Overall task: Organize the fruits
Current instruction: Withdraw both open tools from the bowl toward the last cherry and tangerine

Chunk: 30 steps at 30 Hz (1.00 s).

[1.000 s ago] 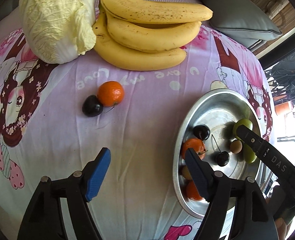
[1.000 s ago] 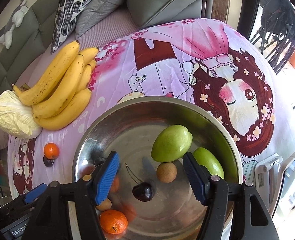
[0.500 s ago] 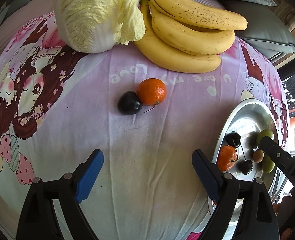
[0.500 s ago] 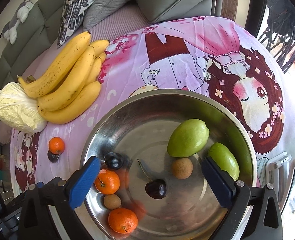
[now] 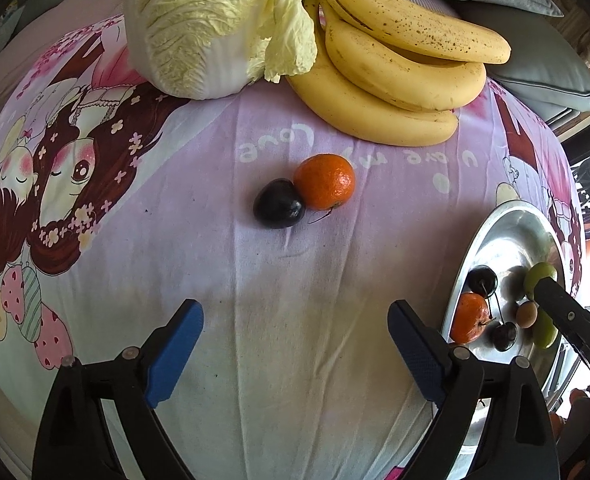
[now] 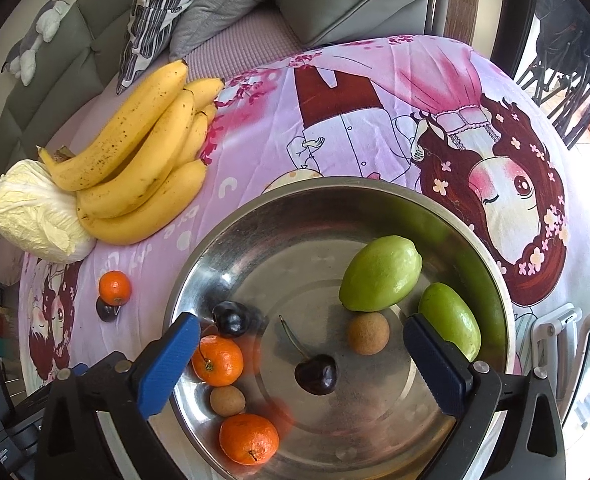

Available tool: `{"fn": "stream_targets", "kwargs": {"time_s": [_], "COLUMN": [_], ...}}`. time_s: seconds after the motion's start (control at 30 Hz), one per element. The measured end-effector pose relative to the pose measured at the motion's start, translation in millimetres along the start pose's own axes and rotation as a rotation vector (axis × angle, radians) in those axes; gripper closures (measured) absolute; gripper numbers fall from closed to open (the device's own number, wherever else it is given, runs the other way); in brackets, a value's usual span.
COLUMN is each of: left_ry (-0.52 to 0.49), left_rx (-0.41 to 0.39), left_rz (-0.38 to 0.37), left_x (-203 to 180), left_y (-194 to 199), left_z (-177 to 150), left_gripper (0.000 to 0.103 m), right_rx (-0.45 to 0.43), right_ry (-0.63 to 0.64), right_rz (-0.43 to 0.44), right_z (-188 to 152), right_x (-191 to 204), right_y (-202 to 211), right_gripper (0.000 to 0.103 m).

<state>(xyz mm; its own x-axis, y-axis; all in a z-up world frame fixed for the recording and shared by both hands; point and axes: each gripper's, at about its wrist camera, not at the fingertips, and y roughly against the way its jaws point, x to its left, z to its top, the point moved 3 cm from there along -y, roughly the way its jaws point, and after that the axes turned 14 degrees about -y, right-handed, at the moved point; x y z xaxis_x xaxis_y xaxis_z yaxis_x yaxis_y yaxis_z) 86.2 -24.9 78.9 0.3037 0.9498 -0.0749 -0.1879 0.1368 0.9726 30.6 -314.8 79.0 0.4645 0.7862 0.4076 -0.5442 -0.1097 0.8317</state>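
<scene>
Tangerine point(image 5: 324, 181) touches cherry point(image 5: 278, 203) outside bowl point(image 6: 255, 216); left gripper point(image 5: 295, 352) wide, empty, facing pair, likely next pick. Right gripper point(image 6: 301, 360) wide, empty over bowl.

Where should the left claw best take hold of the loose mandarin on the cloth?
Grip the mandarin across its round middle, fingers front and back, coming from above. The dark cherry touches its left side, so a left-right pinch would probably bump it.

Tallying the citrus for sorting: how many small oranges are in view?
3. Two oranges sit in the steel bowl, one near its left rim, one at the front; the third orange lies on the cloth, touching a dark cherry.
</scene>
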Motion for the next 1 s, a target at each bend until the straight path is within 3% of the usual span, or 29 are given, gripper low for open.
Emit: {"fn": "stream_targets", "kwargs": {"time_s": [0.53,1.0], "left_ry": [0.064,0.157], "left_rx": [-0.016,-0.048], "left_rz": [0.005,0.005], "left_x": [58.0,140.8], "left_y": [10.0,20.8], "left_z": [-14.1,-40.8], "left_gripper": [0.009,0.009], "right_rx": [-0.013,0.004], "right_ry": [0.117,0.27], "right_rz": [0.071,0.154], "right_z": [-16.3,-45.8], "right_x": [34.0,88.7], "right_y": [5.5,7.7], "right_gripper": [0.0,0.0]}}
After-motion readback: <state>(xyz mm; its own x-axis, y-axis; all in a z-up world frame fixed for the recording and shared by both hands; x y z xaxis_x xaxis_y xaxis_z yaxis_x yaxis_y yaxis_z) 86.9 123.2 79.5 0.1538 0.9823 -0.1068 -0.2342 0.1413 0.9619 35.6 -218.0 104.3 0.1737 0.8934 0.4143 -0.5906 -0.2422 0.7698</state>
